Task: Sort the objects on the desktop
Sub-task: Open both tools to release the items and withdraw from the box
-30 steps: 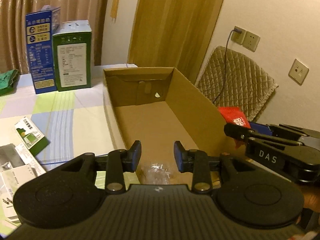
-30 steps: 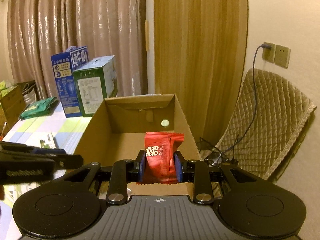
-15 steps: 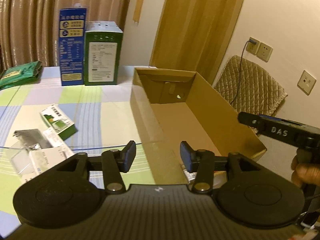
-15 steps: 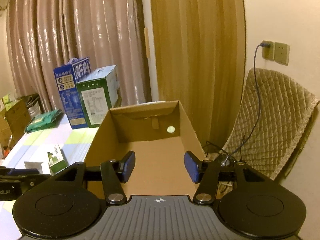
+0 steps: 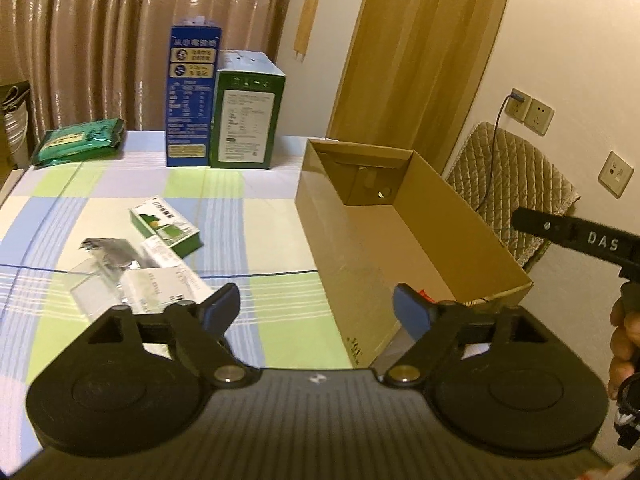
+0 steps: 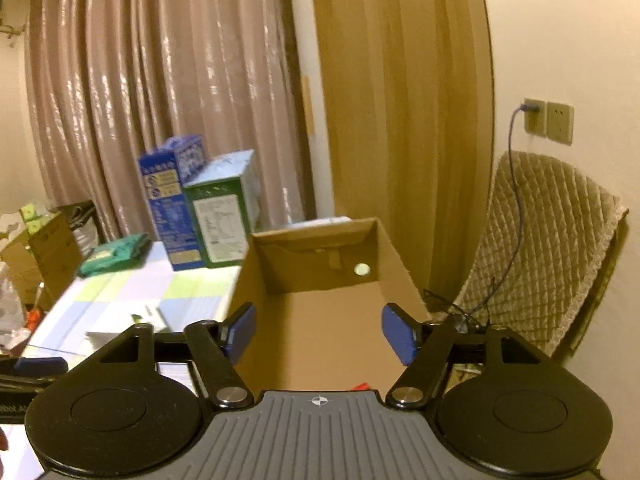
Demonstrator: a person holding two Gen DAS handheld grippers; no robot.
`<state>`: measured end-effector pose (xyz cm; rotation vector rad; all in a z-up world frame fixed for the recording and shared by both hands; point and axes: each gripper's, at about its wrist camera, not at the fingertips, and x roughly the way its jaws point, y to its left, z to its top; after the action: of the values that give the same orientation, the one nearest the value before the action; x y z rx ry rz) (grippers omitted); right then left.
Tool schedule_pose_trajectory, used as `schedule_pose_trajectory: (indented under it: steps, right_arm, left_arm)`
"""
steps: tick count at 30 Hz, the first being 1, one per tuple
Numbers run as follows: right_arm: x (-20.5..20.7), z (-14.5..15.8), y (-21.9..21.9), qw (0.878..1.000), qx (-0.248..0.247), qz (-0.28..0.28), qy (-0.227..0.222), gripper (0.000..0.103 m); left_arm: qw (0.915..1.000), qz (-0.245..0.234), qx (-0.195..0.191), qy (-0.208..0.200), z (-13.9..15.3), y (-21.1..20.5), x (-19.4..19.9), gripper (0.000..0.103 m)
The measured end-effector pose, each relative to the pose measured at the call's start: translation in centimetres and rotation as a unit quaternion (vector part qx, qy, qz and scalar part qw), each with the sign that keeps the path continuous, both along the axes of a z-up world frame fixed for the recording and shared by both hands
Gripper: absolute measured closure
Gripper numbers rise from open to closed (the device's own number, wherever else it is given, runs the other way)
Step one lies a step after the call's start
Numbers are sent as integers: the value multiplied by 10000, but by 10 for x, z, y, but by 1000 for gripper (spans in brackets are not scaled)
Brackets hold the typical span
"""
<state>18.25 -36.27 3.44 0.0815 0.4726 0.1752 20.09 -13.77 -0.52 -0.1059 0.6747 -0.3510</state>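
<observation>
On the checked cloth (image 5: pixel 248 200) sits an open carton (image 5: pixel 420 236), its long side running away from both cameras toward the curtain (image 6: pixel 160 100). Above its near left corner hangs the left gripper (image 5: pixel 316 310), jaws opening and already well apart, with nothing between the blue pads (image 5: pixel 220 312). Over the carton's near end hangs the right gripper (image 6: pixel 318 332), jaws likewise opening, pads clear of everything; from the left camera only its black finger (image 5: pixel 576 236) (lettered DAS) and part of the hand (image 5: pixel 624 344) show at the right edge. A red sliver (image 6: pixel 362 385) peeks out at the carton's near end, just above the right gripper's body; what it is cannot be told from so little. Loose on the cloth, left of the carton, lie a small green box (image 5: pixel 170 226), a silver packet (image 5: pixel 108 252) and a white packet (image 5: pixel 164 288), close together. Farther back a blue box (image 5: pixel 192 100) and a green box (image 5: pixel 246 116) stand upright side by side, touching, with a green pouch (image 5: pixel 78 140) lying flat to their left. Beside the carton's far right stands a quilted chair (image 6: pixel 548 248).
</observation>
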Motion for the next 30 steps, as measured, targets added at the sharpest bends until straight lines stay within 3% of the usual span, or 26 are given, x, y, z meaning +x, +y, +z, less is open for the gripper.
schedule_pose_trajectory:
  steps: [7,12,22,30]
  right_arm:
    - [-35,12,38,9992,60,374,-85,12]
    - [-60,9,71,9975,12,707,-91,3]
    - [-76,-28,130,9912,-122,1296,250,2]
    - [-67,-56,153,9833,-233,1744,463,2]
  left_arm:
    - [9994,213,150,-212,10,36,-33,5]
    - [9978,536,329,-203,5,76,-62,2]
    - [9929,1059,523,120,-15,149,-98,2]
    - [9916,1107,644,188,-26,174,-99,1]
